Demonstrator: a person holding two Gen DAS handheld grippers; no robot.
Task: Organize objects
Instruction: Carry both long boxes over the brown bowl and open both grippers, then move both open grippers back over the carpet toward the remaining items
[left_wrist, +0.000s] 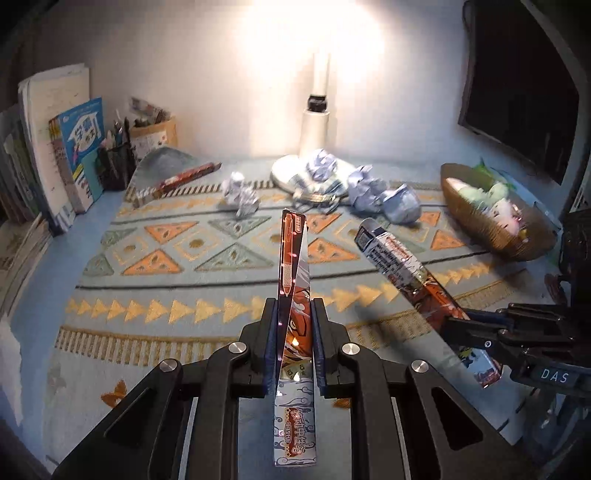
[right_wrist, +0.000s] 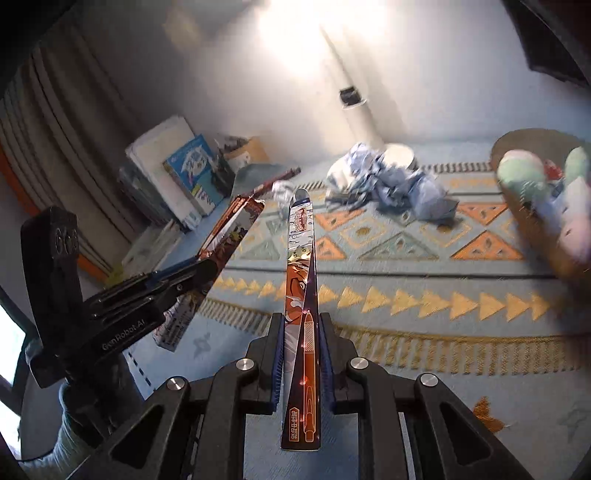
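Note:
My left gripper (left_wrist: 294, 310) is shut on a long orange pen box (left_wrist: 291, 266) and holds it above the patterned mat; it also shows at the left of the right wrist view (right_wrist: 207, 269), with its box (right_wrist: 236, 221). My right gripper (right_wrist: 302, 325) is shut on a second, similar pen box (right_wrist: 301, 258); it shows at the right of the left wrist view (left_wrist: 458, 321), gripping its box (left_wrist: 399, 269). A third pen box (left_wrist: 184, 179) lies at the back left of the mat.
Crumpled blue-white paper balls (left_wrist: 369, 192) lie around a white lamp base (left_wrist: 291, 171) at the back. A woven basket (left_wrist: 495, 218) of plush toys stands at the right. Books (left_wrist: 55, 147) and a pen holder (left_wrist: 114, 162) stand at the left. A dark monitor (left_wrist: 517, 92) is back right.

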